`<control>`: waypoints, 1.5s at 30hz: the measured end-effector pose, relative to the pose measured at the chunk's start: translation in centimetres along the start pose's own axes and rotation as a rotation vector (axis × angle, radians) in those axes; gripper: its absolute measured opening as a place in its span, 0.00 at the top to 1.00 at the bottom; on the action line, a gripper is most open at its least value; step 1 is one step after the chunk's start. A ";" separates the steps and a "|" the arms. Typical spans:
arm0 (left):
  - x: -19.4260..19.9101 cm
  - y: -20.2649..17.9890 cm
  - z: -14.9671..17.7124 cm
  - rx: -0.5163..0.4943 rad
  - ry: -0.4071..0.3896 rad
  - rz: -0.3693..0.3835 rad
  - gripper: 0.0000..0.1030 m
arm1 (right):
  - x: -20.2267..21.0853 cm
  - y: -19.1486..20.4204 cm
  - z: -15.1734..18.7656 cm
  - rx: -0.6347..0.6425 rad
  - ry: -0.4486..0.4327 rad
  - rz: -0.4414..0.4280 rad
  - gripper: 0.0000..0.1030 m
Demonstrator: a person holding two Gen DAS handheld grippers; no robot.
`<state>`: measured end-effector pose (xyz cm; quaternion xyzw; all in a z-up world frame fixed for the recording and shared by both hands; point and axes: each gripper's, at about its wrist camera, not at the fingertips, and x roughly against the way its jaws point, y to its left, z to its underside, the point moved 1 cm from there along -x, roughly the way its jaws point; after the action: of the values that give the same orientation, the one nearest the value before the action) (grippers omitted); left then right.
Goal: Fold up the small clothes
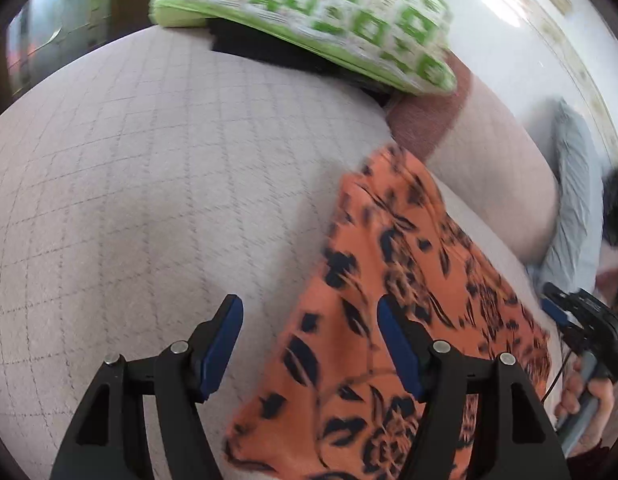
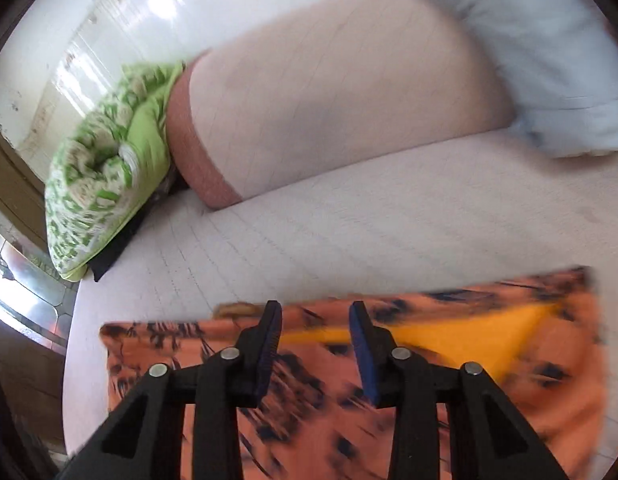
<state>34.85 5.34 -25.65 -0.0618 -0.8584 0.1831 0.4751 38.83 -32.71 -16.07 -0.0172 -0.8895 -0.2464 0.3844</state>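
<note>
The orange floral garment [image 1: 393, 300] lies flat on the quilted bed cover [image 1: 149, 180] — at 6 o'clock from the green pillow [image 1: 317, 12]. Left gripper [image 1: 309, 340] jaws are spread, empty, straddling its edge. Right gripper [image 2: 315, 344] jaws are parted over it — gripping nothing.

Bare quilted bedcover [image 1: 129, 184] lies clear; green-checked pillow [image 1: 309, 12] and bolster [image 2: 341, 92] block its far edge.

My right wrist view was smeared with motion, so the black print on the orange cloth [image 2: 349, 412] ran into streaks and I could not tell how the yellow patch [image 2: 469, 340] belonged to it. My own arms covered the cloth's near part, and the bottom edge cut it off. In the left view a dark thing [image 1: 269, 50] lay mostly hidden under the green pillow [image 1: 309, 12]. The right gripper [image 1: 581, 320] was cropped at the rim.
</note>
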 end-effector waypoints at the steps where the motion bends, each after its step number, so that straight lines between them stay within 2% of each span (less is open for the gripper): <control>1: 0.0 -0.6 0.4 -0.022 0.004 0.004 0.30 | 1.2 -1.4 0.7 -0.007 0.002 0.013 0.62; 4: 0.1 -2.4 1.2 -0.110 0.005 0.004 0.25 | 4.2 -4.9 2.4 -0.051 0.024 0.053 0.62; 6: -0.1 -2.9 1.9 -0.136 0.020 -0.015 0.25 | 5.0 -7.3 3.7 -0.064 0.074 0.054 0.62; 10: -2.0 -3.0 2.4 -0.175 0.067 -0.121 0.25 | 2.3 -11.5 5.6 -0.075 0.199 0.129 0.63; 11: -2.4 -2.8 2.5 -0.179 0.075 -0.138 0.25 | 1.4 -12.2 5.3 -0.073 0.194 0.146 0.65; 13: -2.7 -2.4 2.5 -0.173 0.084 -0.137 0.23 | 1.6 -12.8 3.2 -0.037 0.075 0.190 0.67; 14: -2.6 -2.4 2.4 -0.172 0.083 -0.137 0.23 | 2.2 -13.3 2.1 -0.058 0.026 0.223 0.67; 15: -2.5 -2.4 2.4 -0.171 0.082 -0.138 0.23 | 3.0 -13.9 0.8 -0.110 -0.021 0.201 0.67; 17: -2.6 -2.3 2.3 -0.169 0.081 -0.138 0.23 | 4.3 -14.8 -1.0 -0.207 -0.054 0.107 0.62; 18: -2.6 -2.3 2.3 -0.169 0.081 -0.140 0.23 | 4.3 -14.9 -1.9 -0.221 -0.029 0.081 0.59; 19: -2.5 -2.2 2.3 -0.169 0.080 -0.142 0.23 | 4.0 -14.8 -2.5 -0.208 0.012 0.079 0.44; 20: -2.4 -2.1 2.4 -0.168 0.078 -0.143 0.23 | 3.3 -14.6 -3.0 -0.185 0.067 0.097 0.40; 24: -2.6 -2.2 2.4 -0.170 0.073 -0.149 0.22 | -0.5 -15.0 -3.0 -0.208 0.289 0.120 0.40; 28: -3.0 -2.1 2.4 -0.174 0.066 -0.152 0.22 | -3.4 -14.7 -2.9 -0.226 0.331 0.203 0.40; 29: -3.1 -2.1 2.3 -0.175 0.065 -0.152 0.22 | -4.0 -14.6 -2.8 -0.226 0.338 0.229 0.41; 30: -3.1 -2.2 2.3 -0.174 0.065 -0.152 0.22 | -4.3 -14.3 -2.9 -0.201 0.342 0.275 0.50; 31: -3.1 -2.3 2.3 -0.173 0.066 -0.152 0.22 | -4.5 -13.8 -3.1 -0.151 0.352 0.327 0.68; 34: -3.1 -2.4 2.1 -0.162 0.069 -0.143 0.22 | -3.8 -13.2 -4.0 -0.052 0.321 0.387 0.94; 36: -2.9 -2.1 2.2 -0.150 0.068 -0.139 0.22 | -2.3 -13.0 -5.3 0.026 0.197 0.519 0.94; 37: -2.9 -2.0 2.2 -0.141 0.067 -0.137 0.22 | -1.8 -13.7 -5.6 0.018 0.160 0.541 0.95; 38: -2.9 -1.9 2.2 -0.135 0.067 -0.136 0.22 | -1.4 -14.8 -5.8 -0.026 0.129 0.541 0.96; 39: -2.9 -1.9 2.2 -0.131 0.067 -0.134 0.22 | -0.9 -15.6 -5.7 -0.077 0.101 0.489 0.96; 41: -2.7 -1.8 2.1 -0.121 0.061 -0.133 0.22 | -0.3 -15.3 -5.1 -0.097 0.081 0.324 0.96; 43: -2.5 -1.5 1.9 -0.106 0.051 -0.136 0.22 | 1.1 -14.8 -4.5 -0.067 0.059 0.299 0.95; 45: -2.1 -1.2 1.7 -0.083 0.048 -0.129 0.22 | 2.6 -15.4 -3.5 -0.139 0.027 0.242 0.95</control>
<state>34.63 3.24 -27.73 -0.0304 -0.8559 0.1150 0.5032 35.96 -48.19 -18.72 -0.1475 -0.8565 -0.2593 0.4212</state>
